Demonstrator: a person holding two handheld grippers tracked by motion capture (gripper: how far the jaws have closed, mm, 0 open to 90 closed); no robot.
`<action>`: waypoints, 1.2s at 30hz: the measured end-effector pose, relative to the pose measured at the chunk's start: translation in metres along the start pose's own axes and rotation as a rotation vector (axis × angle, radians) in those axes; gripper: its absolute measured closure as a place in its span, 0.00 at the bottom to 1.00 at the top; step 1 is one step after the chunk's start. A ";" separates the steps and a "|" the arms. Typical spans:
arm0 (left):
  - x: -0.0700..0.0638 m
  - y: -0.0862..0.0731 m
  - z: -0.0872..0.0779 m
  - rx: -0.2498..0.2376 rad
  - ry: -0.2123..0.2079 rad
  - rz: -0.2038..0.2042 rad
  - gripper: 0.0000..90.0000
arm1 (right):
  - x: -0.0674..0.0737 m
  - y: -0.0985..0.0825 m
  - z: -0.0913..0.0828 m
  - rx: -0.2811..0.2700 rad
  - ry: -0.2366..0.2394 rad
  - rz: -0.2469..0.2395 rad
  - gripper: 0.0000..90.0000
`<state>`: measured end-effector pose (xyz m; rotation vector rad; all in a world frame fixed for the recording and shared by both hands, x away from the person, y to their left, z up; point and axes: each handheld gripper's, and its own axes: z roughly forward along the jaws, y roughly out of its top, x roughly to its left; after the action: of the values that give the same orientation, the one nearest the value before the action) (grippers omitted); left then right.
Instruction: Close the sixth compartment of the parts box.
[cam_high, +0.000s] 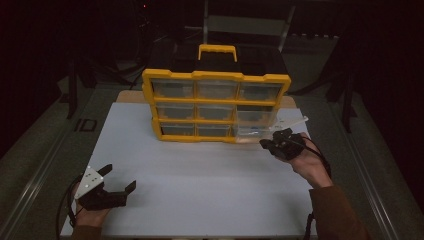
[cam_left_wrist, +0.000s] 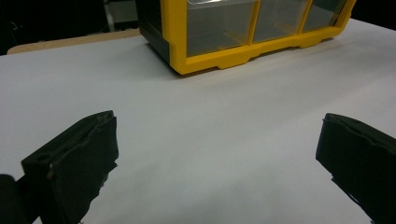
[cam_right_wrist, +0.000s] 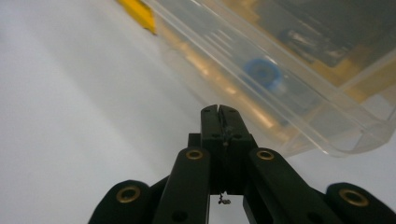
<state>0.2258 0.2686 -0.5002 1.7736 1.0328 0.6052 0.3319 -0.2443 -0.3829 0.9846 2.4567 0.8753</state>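
A yellow organizer (cam_high: 216, 106) with clear drawers and a yellow handle (cam_high: 217, 51) stands upright at the back of the white table (cam_high: 200, 190). Its bottom right drawer (cam_high: 252, 131) sticks out a little. My right gripper (cam_high: 265, 144) is just in front of that drawer's corner. In the right gripper view the right gripper (cam_right_wrist: 219, 111) is shut, its tips close to the clear drawer (cam_right_wrist: 299, 93), which holds a small blue thing (cam_right_wrist: 262, 74). My left gripper (cam_high: 120, 177) rests low at the front left, wide open with nothing between its fingers. Ahead of the left gripper (cam_left_wrist: 217, 135) stands the organizer (cam_left_wrist: 210, 58).
The white table ends in dark floor on both sides, with metal rails (cam_high: 35, 180) running along it. A strip of wooden tabletop (cam_high: 131, 96) shows behind the white sheet. A dark frame and chair legs stand beyond the organizer.
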 end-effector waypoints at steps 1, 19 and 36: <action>0.000 0.000 0.000 0.000 0.000 0.000 0.00 | 0.000 0.000 0.000 0.000 0.000 0.000 1.00; 0.000 0.000 0.001 0.002 -0.002 -0.002 0.00 | -0.003 -0.005 0.014 -0.036 -0.018 0.028 1.00; 0.000 0.000 0.000 0.001 -0.001 0.001 0.00 | -0.006 -0.002 0.017 -0.060 -0.015 0.048 1.00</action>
<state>0.2259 0.2682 -0.5003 1.7752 1.0319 0.6044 0.3445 -0.2428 -0.3966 1.0287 2.3897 0.9478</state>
